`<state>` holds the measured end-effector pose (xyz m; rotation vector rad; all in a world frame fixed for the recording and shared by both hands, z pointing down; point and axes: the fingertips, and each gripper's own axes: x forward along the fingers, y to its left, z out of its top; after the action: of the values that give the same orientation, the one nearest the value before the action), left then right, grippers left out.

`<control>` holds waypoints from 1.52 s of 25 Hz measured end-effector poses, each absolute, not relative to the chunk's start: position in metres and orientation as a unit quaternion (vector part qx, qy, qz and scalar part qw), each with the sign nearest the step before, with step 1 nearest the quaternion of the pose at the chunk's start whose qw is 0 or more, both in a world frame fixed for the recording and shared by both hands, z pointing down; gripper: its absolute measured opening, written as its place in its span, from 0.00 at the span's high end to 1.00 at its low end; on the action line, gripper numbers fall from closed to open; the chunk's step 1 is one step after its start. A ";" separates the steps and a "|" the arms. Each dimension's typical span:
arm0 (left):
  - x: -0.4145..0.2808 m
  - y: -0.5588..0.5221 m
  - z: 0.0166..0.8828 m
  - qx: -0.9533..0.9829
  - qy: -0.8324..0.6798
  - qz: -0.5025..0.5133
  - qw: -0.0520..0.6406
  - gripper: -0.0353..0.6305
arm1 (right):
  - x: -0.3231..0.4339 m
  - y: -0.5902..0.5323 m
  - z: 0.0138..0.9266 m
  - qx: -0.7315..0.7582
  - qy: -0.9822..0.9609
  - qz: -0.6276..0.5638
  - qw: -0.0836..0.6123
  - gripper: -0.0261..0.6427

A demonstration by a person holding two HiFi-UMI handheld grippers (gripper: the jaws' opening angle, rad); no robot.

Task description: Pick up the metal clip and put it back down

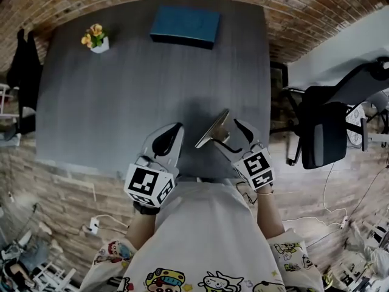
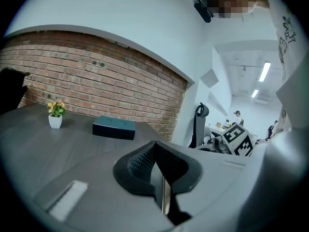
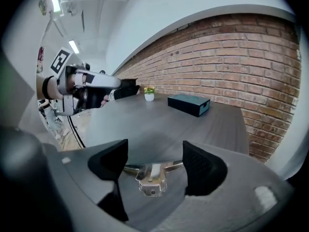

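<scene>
Holds right gripper point(image 3: 155, 152) wide open around metal clip point(image 3: 152, 178), seemingly to leave it on table point(image 3: 193, 124); holds left gripper point(image 2: 155, 153) shut, idle

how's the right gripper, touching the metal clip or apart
cannot tell: right gripper view shows the metal clip overlapping the open jaws of the right gripper

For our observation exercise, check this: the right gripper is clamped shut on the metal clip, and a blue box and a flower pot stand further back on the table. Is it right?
Not the grip. The right gripper view shows the right gripper open, jaws wide apart, the metal clip between them untouched. The blue box and flower pot do stand further back.
</scene>
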<state>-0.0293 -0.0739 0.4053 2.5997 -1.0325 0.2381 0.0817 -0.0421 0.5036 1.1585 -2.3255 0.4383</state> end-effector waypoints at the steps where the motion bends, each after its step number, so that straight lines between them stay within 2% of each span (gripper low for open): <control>1: -0.029 -0.075 0.401 0.915 -0.362 0.080 0.162 0.94 | 0.083 -0.044 0.497 0.432 -0.855 0.160 0.240 0.44; 6: -0.025 -0.075 0.383 0.922 -0.356 0.063 0.139 0.94 | 0.092 -0.048 0.456 0.461 -0.855 0.146 0.185 0.46; 19: -0.013 -0.065 0.350 0.931 -0.347 0.036 0.104 0.94 | 0.121 -0.040 0.346 0.506 -0.856 0.100 0.037 0.70; 35: -0.008 -0.057 0.348 0.927 -0.356 0.042 0.107 0.94 | 0.140 -0.026 0.355 0.509 -0.852 0.124 0.018 0.95; 38: -0.005 -0.060 0.350 0.928 -0.355 0.041 0.106 0.94 | 0.143 -0.027 0.358 0.511 -0.850 0.127 0.014 0.96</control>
<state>-0.0053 -0.0596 0.3502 2.7342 -1.0454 0.1203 0.1428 -0.0269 0.3583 1.5898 -2.6477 0.3949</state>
